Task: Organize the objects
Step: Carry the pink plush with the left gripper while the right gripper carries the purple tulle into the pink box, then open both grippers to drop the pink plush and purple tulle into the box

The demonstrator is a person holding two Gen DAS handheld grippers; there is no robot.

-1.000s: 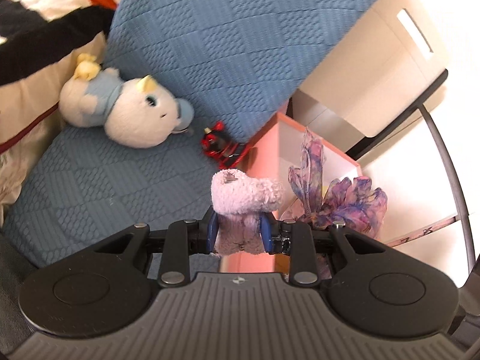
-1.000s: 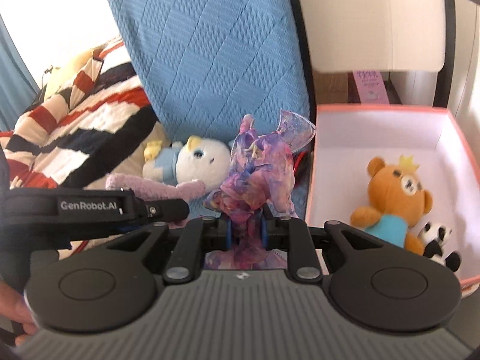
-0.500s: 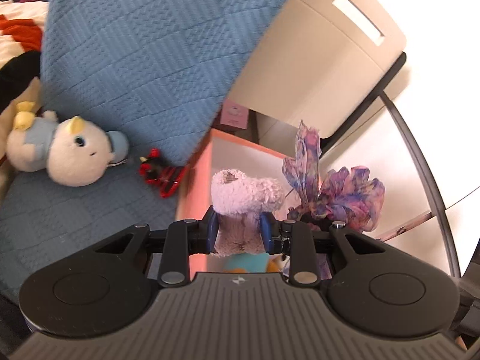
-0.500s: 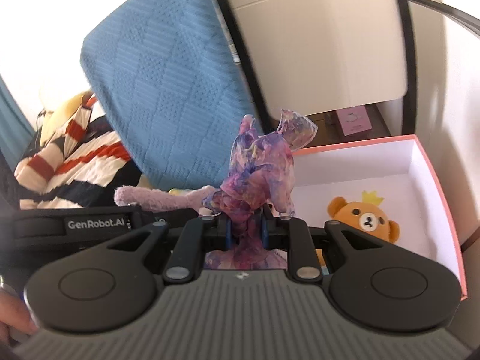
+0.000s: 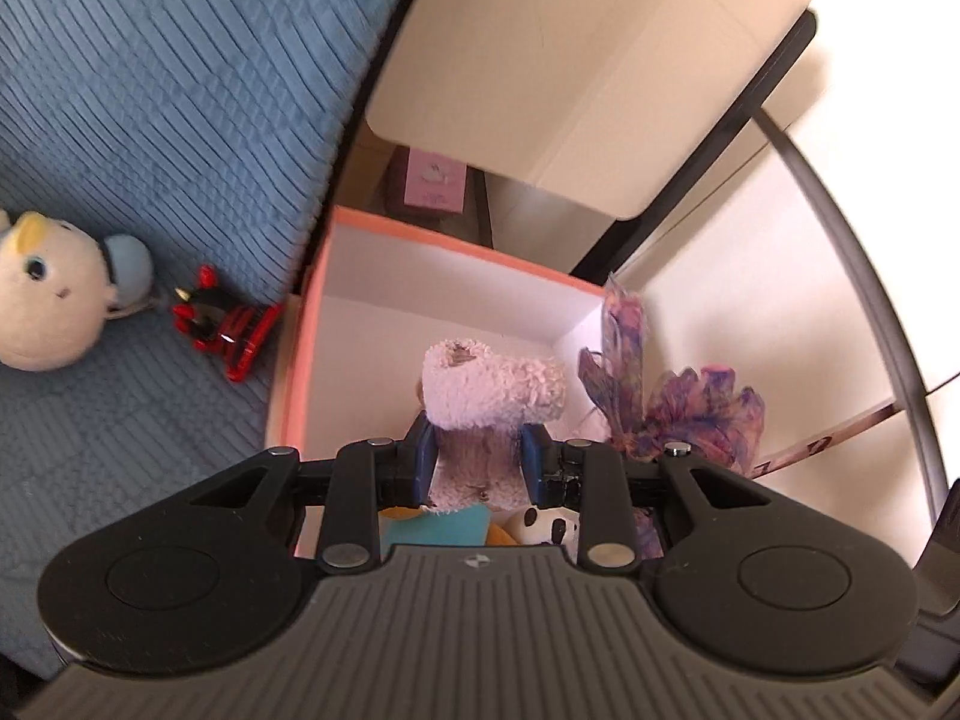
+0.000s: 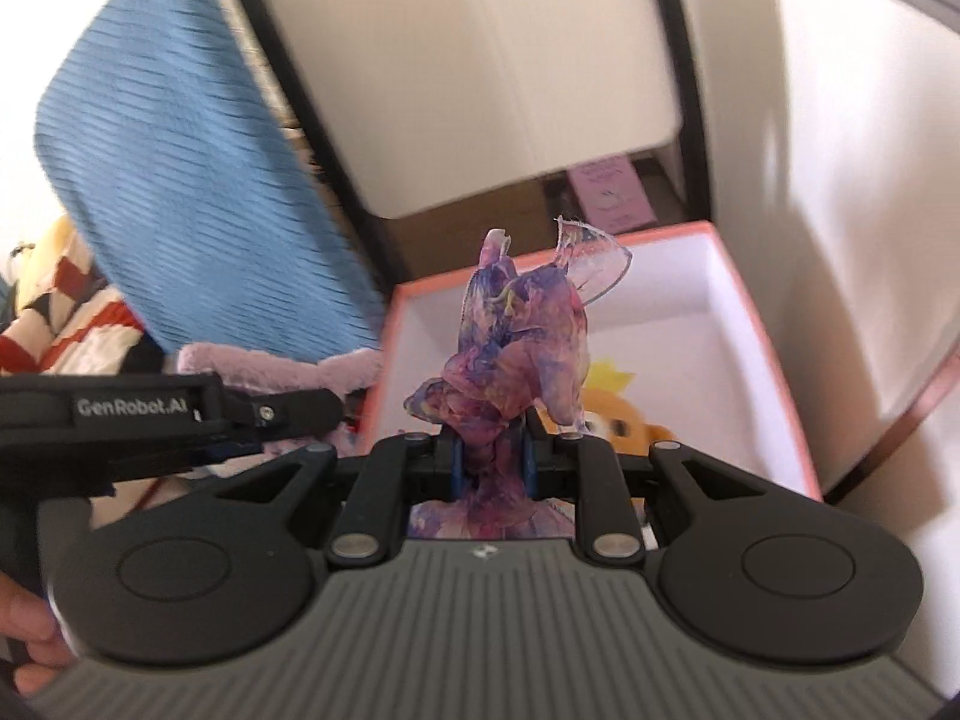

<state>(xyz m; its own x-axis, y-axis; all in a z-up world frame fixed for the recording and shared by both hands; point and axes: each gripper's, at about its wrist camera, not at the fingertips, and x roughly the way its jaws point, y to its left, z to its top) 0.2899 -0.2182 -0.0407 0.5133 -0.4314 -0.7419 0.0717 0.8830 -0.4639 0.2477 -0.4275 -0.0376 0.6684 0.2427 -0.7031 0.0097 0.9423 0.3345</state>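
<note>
The left gripper [image 5: 478, 456] pinches a fuzzy lilac plush piece [image 5: 489, 402], the right gripper [image 6: 490, 459] a purple gauzy fabric bunch [image 6: 516, 324]; both hang above the pink-rimmed white box [image 6: 753, 324], seemingly for dropping inside.

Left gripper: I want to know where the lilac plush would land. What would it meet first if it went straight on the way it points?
Probably the pink box: the left gripper aims into its white interior. Depth is unclear.
</note>
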